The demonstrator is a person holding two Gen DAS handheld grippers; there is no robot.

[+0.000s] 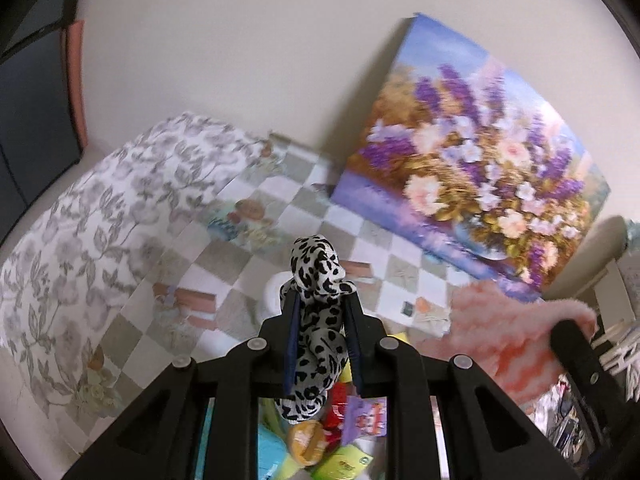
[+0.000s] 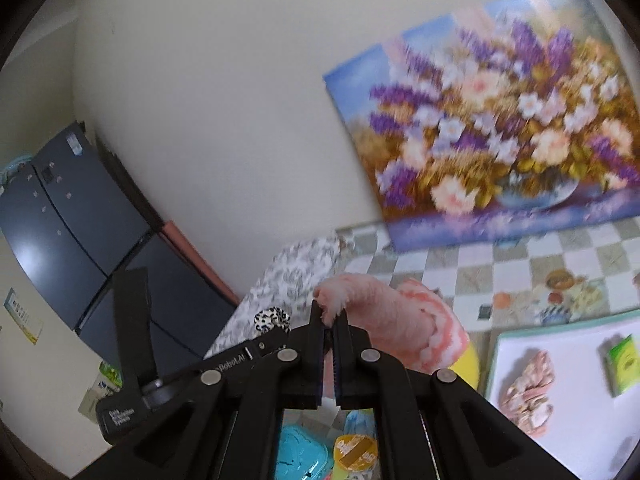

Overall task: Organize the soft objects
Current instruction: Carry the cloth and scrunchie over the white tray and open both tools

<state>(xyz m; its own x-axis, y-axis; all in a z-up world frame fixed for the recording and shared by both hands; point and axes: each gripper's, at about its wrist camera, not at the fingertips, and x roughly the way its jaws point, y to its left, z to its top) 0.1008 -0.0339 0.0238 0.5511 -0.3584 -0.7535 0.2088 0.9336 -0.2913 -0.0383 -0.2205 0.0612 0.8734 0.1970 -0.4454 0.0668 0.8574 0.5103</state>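
My left gripper (image 1: 320, 300) is shut on a black-and-white leopard-print soft item (image 1: 316, 280), which stands up between the pads and hangs below them. It also shows in the right wrist view (image 2: 272, 319), to the left. My right gripper (image 2: 329, 312) is shut on a fluffy pink fabric (image 2: 384, 312) that drapes to the right. The pink fabric also shows in the left wrist view (image 1: 508, 328), at the right. Both grippers are raised above the checkered tablecloth (image 1: 360, 236).
A flower painting (image 1: 472, 160) leans on the wall. A grey floral cloth (image 1: 100, 220) covers the left. A white tray (image 2: 576, 336) holds a pink patterned cloth (image 2: 528, 392) and a green packet (image 2: 622, 362). Colourful packets (image 1: 344, 432) lie below the grippers. A dark fridge (image 2: 60, 216) stands left.
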